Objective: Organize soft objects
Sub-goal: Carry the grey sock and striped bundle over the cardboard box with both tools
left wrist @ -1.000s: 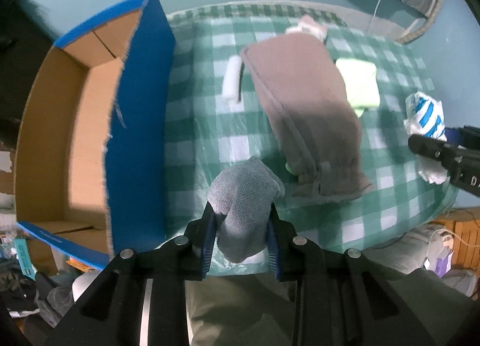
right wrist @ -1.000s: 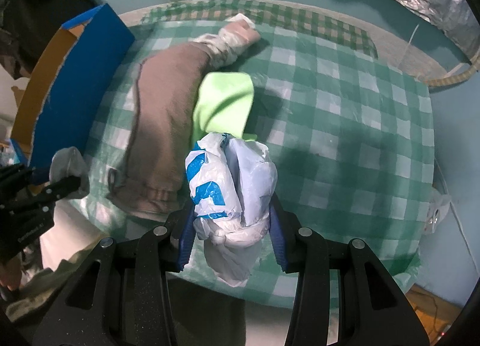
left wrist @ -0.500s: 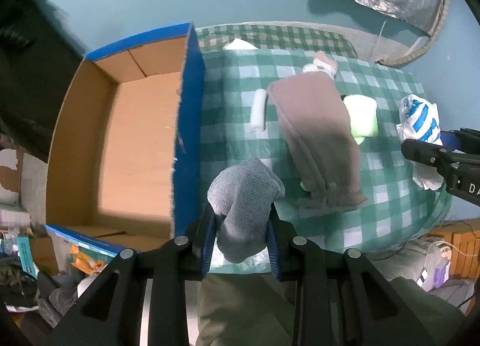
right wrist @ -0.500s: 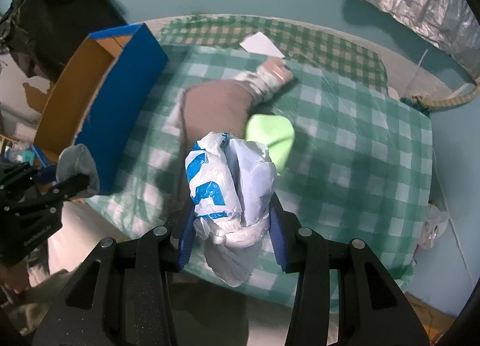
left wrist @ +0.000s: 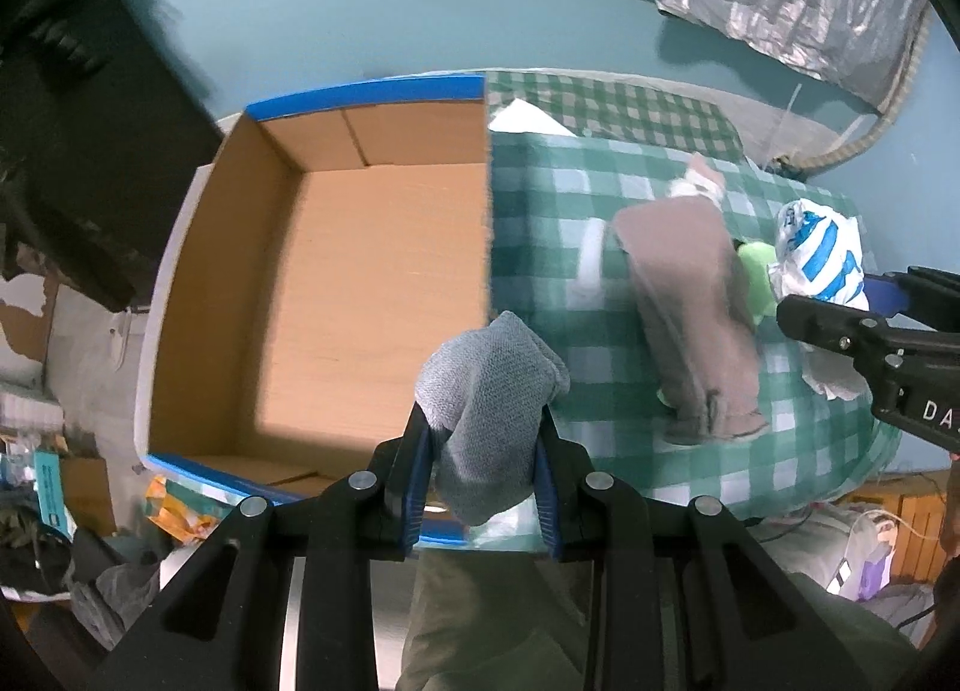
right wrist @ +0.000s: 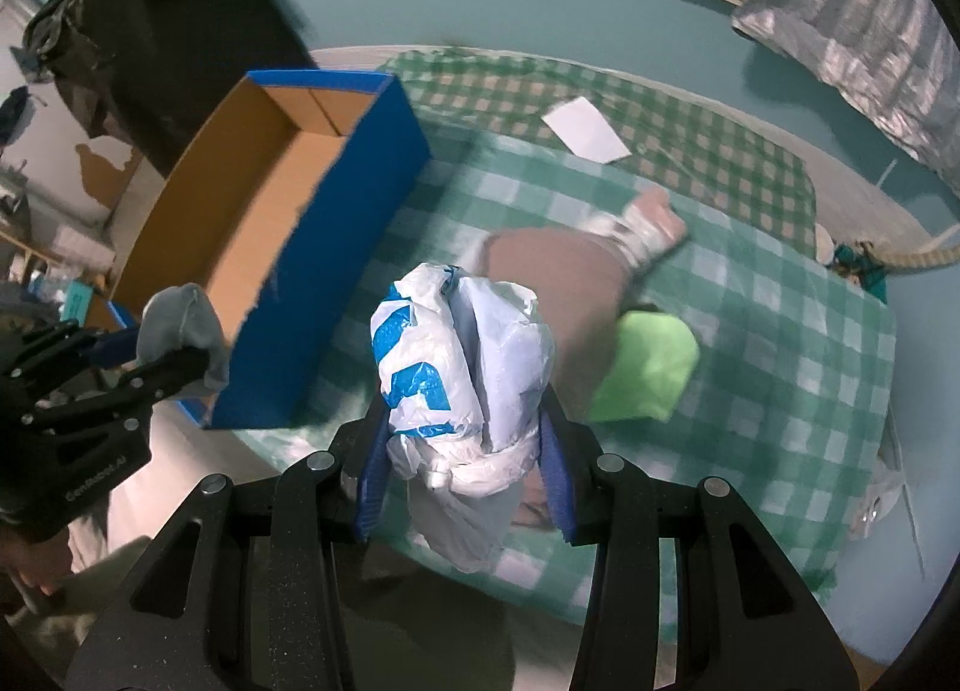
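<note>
Held above the open blue cardboard box (left wrist: 360, 283): left claw (left wrist: 483, 472) clenched on grey knitted cloth (left wrist: 489, 391), right claw (right wrist: 462, 472) on crumpled white-and-blue plastic bag (right wrist: 459, 373).

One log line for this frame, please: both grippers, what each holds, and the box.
left gripper: shut on grey sock | right gripper: shut on plastic bag | cardboard box: open, nothing visible inside | stage: carrying, nothing dropped

Grey sock (left wrist: 489, 403) held aloft, white-blue bag (right wrist: 459, 373) held aloft
</note>
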A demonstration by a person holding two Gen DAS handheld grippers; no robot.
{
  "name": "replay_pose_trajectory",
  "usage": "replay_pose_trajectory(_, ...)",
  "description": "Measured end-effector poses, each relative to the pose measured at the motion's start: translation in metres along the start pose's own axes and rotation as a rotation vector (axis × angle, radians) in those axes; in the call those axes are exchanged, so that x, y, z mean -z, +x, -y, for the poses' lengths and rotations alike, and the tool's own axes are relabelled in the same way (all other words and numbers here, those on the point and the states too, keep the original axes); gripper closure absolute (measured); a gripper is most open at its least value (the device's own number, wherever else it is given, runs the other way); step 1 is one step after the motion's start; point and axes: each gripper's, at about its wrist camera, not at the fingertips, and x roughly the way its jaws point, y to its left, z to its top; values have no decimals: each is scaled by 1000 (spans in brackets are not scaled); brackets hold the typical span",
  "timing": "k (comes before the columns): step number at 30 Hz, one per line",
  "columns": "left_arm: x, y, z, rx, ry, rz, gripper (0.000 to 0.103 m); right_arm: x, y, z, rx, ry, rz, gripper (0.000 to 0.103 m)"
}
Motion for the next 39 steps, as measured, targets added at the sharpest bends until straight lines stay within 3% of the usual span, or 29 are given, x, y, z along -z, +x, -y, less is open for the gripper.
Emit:
replay_pose_trajectory(20,-15,9,-95,-36,-133,-1,72,-61,32,-83,-46,-105,-16,60)
replay_pose_trajectory(39,-22,69,-154,-49,-141,-82,72,-108,100,-154,-80,-188,-116,60)
